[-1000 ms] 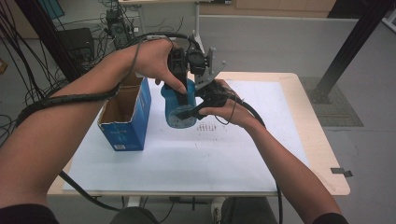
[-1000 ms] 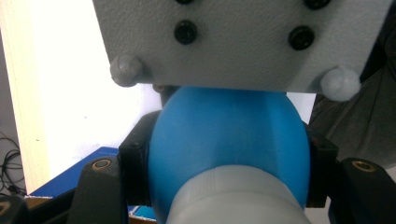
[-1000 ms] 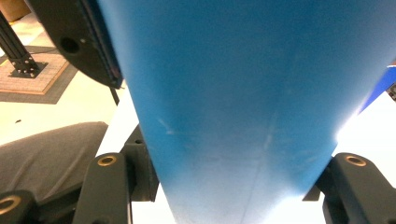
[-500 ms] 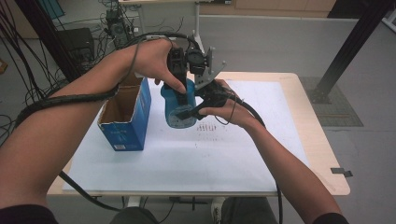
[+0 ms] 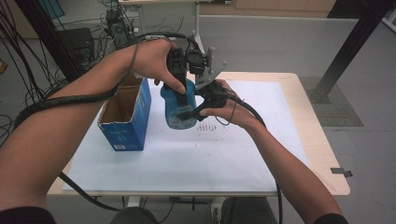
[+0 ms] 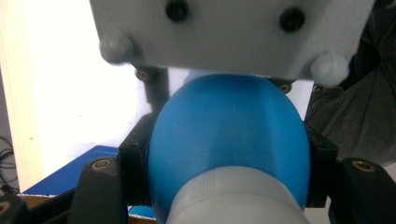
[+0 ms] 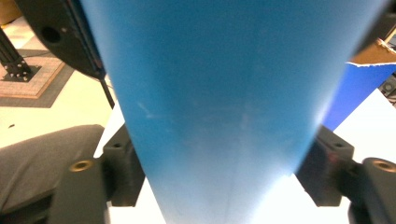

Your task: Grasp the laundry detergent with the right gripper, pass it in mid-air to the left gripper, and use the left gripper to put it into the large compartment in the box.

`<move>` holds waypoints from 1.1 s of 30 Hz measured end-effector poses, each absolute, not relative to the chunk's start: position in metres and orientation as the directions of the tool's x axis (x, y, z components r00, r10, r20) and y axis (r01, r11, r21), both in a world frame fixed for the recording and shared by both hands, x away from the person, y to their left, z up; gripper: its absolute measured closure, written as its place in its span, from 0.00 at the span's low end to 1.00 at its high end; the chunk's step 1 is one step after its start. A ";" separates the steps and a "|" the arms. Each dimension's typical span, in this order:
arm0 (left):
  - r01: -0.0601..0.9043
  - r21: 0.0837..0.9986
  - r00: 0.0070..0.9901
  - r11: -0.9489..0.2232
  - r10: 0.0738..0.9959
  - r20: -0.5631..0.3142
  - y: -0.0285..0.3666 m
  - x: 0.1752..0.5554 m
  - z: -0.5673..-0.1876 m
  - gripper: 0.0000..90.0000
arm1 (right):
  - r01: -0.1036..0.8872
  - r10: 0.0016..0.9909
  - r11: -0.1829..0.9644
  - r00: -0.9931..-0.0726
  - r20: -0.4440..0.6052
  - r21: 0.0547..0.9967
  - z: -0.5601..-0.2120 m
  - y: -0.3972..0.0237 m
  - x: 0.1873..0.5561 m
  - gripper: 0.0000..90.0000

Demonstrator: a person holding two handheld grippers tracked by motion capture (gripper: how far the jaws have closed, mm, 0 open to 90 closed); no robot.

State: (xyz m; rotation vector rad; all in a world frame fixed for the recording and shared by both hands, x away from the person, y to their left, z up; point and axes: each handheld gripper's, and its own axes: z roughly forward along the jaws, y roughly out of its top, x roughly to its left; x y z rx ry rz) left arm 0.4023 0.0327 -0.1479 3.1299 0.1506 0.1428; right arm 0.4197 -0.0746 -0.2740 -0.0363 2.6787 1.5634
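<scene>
Blue plastic, smooth and rounded: the blue bottle with a white screw cap (image 5: pixel 178 106) hangs in the air above the white-papered worktop (image 5: pixel 187 154), just beside the open blue cardboard box (image 5: pixel 125 116). The left tool (image 5: pixel 184 95) is clenched on the bottle's shoulder from above. The right tool (image 5: pixel 194 112) sits around its lower body; its jaws have just been opening, and its pads seem to stand slightly off the bottle.

To hand over well, I judge the left grip should stay firm and the right tool should draw back level, clear of the bottle, before any move toward the box.

The left gripper view shows the white cap (image 6: pixel 236 198) and both pads (image 6: pixel 135 175) pressing the bottle. The high view shows the box and how near it is.
</scene>
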 end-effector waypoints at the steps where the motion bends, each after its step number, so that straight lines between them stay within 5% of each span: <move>1: 0.101 0.005 0.991 -0.995 0.101 0.089 0.033 0.402 -0.148 0.42 | -0.032 0.001 0.497 -0.999 -0.038 0.867 -0.274 -0.075 0.419 0.25; 16: 0.201 0.019 0.975 -0.979 0.202 0.095 0.047 0.408 -0.139 0.42 | -0.004 0.068 0.618 -0.996 -0.058 0.786 -0.276 -0.107 0.418 0.06; 33: 0.439 0.083 0.886 -0.895 0.446 0.124 0.074 0.411 -0.102 0.42 | 0.097 0.172 0.724 -0.984 -0.043 0.683 -0.268 -0.164 0.411 0.04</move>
